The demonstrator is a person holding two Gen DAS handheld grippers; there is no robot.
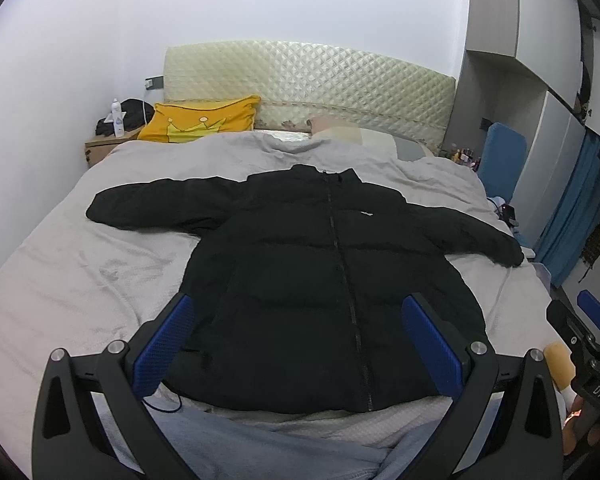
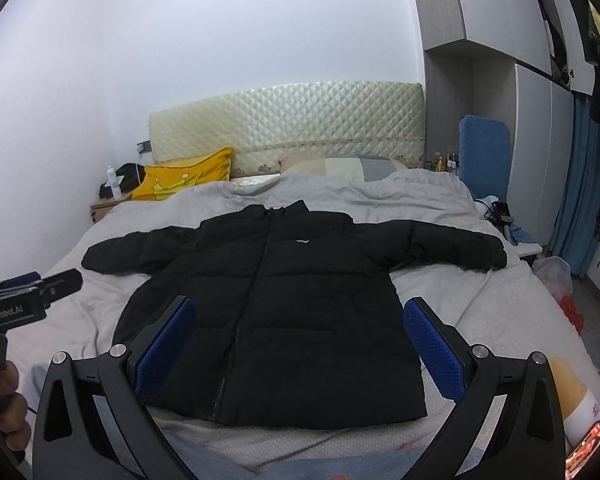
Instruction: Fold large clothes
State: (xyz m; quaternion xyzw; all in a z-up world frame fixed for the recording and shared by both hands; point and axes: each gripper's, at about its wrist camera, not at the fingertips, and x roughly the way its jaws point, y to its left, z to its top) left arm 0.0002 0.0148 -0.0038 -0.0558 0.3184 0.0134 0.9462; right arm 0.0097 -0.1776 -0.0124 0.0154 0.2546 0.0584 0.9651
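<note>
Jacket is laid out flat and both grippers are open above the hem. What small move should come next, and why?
Probably move the left gripper out to the left sleeve and grasp near its cuff. The black jacket lies flat, zipped, front up on the bed with both sleeves spread wide, and neither the left nor the right gripper holds anything. Folding a sleeve across the body seems the natural first fold.

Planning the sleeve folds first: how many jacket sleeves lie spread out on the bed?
2: the left sleeve stretches toward the yellow pillow side, the right sleeve toward the wardrobe side; neither is folded.

White walls, quilted headboard, grey-covered bed.
</note>
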